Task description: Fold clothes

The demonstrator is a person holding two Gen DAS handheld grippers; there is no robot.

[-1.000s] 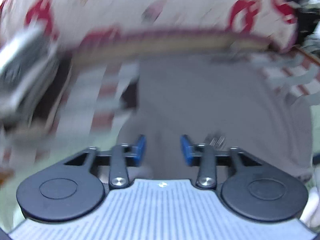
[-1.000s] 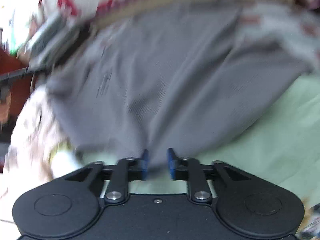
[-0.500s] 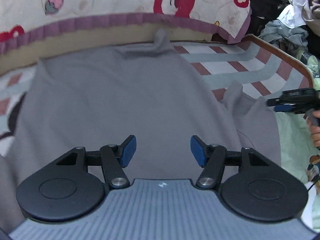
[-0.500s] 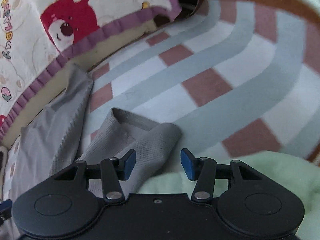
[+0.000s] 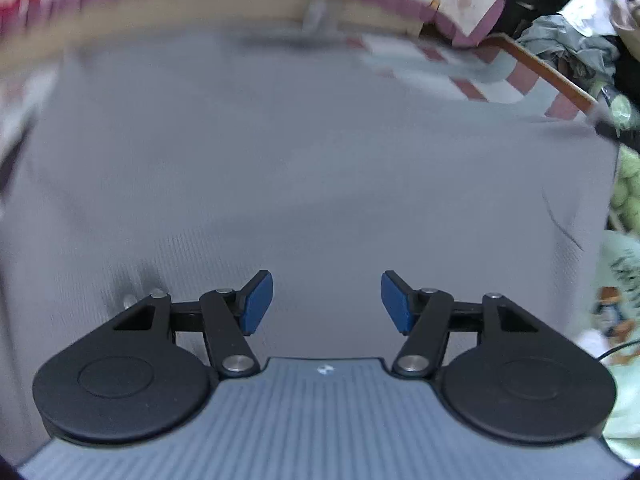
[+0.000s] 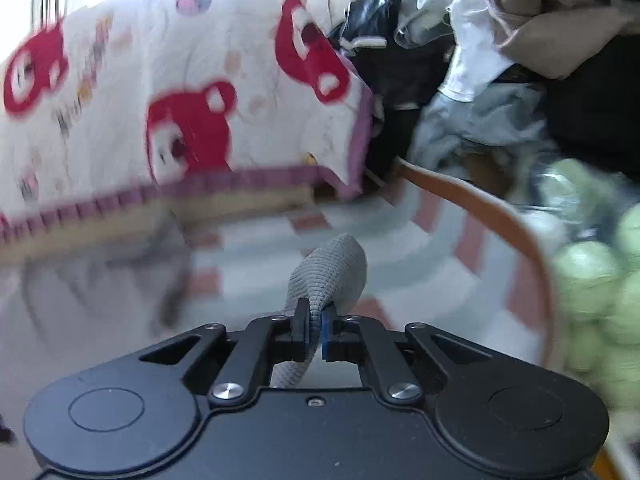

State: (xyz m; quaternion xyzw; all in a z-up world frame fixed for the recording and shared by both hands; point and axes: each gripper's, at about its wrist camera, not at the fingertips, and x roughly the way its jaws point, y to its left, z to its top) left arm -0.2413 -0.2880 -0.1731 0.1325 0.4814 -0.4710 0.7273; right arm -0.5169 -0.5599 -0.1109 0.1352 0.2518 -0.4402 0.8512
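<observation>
Right tongs [image 6: 316, 326] have just closed, pinching a ribbed grey garment [image 6: 332, 268]; left tongs [image 5: 326, 304] gape empty above its smooth spread.

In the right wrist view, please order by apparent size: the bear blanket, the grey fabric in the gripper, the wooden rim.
1. bear blanket, largest.
2. wooden rim.
3. grey fabric, pinched in the right gripper; its nearness makes ranks two and three unsure.

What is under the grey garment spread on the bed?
At the edges of the grey garment, a striped sheet shows. What lies beneath its middle is covered and cannot be seen.
</observation>
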